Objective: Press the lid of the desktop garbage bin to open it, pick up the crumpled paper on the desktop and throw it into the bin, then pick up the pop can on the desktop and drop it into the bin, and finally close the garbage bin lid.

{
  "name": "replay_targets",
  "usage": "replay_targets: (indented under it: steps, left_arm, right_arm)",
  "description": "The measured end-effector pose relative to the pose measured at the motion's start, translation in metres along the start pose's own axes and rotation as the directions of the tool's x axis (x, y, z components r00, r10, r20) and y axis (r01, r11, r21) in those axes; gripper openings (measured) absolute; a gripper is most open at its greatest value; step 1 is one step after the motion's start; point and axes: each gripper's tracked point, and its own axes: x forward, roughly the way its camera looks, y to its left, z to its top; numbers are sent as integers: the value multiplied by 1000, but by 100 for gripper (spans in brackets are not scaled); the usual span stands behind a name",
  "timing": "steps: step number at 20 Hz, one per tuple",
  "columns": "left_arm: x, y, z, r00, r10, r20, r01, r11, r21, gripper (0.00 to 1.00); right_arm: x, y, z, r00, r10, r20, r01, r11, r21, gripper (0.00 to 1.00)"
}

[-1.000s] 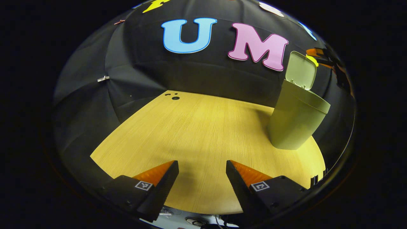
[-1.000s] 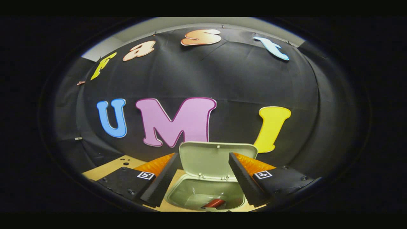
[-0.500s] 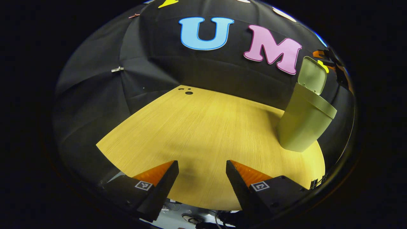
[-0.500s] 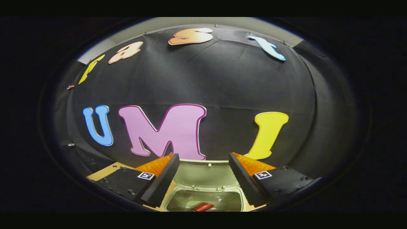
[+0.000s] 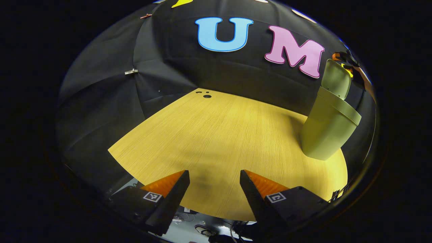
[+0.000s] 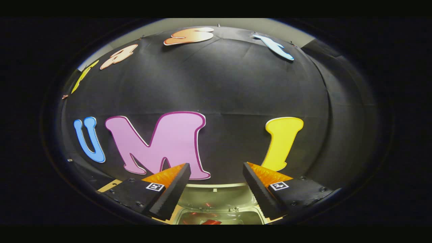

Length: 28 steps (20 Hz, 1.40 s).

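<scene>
In the left gripper view, the pale green garbage bin (image 5: 329, 130) stands at the right end of the wooden desktop (image 5: 222, 135) with its lid (image 5: 335, 79) raised upright. My left gripper (image 5: 214, 177) hangs open over the desk's near edge, far left of the bin, holding nothing. In the right gripper view, my right gripper (image 6: 216, 170) is open just above the bin's mouth (image 6: 219, 219), with the raised lid (image 6: 216, 195) between and below its fingers. A bit of the red pop can (image 6: 211, 222) lies inside the bin.
Small dark holes (image 5: 206, 96) mark the far corner of the desktop. The black cloth wall stands close behind the bin. Cables and floor show under the desk's near edge (image 5: 202, 229).
The right gripper has risen and moved forward over the bin, so the lid and opening have slid down the view. The left gripper view has shifted, with the bin now farther right.
</scene>
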Motion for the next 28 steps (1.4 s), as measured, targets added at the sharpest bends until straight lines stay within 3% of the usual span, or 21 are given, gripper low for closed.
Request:
replay_targets:
  steps: [6,14,28]
  left_arm:
    - [-2,2,-1,1000,1,0,-1,1000,9,96]
    - [-1,-8,8,998,-57,27,56,998,41,96]
    - [-24,-6,-15,995,-94,12,93,993,70,96]
  right_arm:
    - [-10,3,-4,999,21,-27,-21,1000,-15,98]
    - [-67,3,-27,991,73,-115,-76,997,-21,97]
    - [-137,-1,-131,949,80,-303,-97,994,-41,98]
